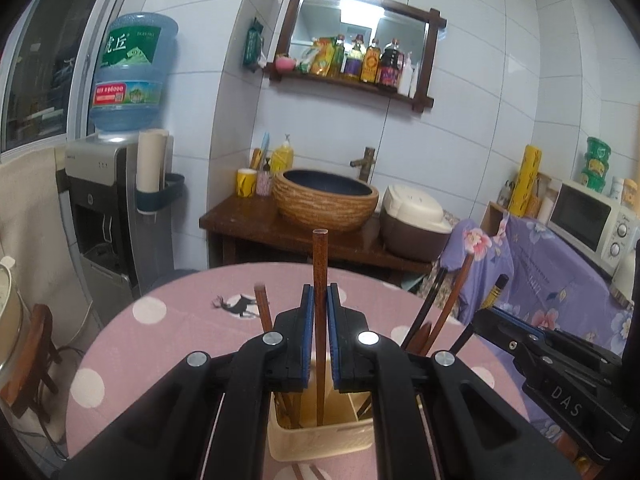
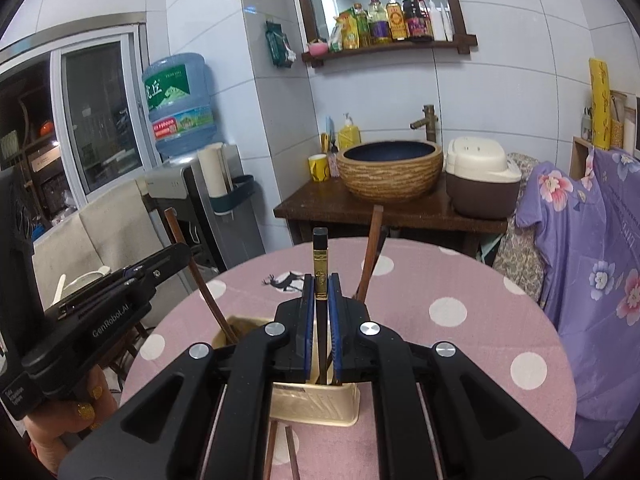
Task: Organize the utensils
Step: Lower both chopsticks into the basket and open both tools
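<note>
Two hand-held grippers, each clamped on one upright chopstick: left hand-held gripper [image 1: 319, 300] holds a brown wooden chopstick [image 1: 320, 264], right hand-held gripper [image 2: 320, 292] a black gold-banded chopstick [image 2: 320, 264]. Long axes near vertical, lower ends already inside the cream utensil holder [image 1: 320, 438] directly below the jaws. Holder sits near the tabletop [image 2: 460, 280] edge; other chopsticks lean inside, room tight.

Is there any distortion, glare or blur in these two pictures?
Left wrist view: fisheye bends the wall tiles, dark corners, lamp glare in the mirror, brown chopstick sharp. Right wrist view: same curving, black chopstick sharp, the left gripper slightly soft.
</note>
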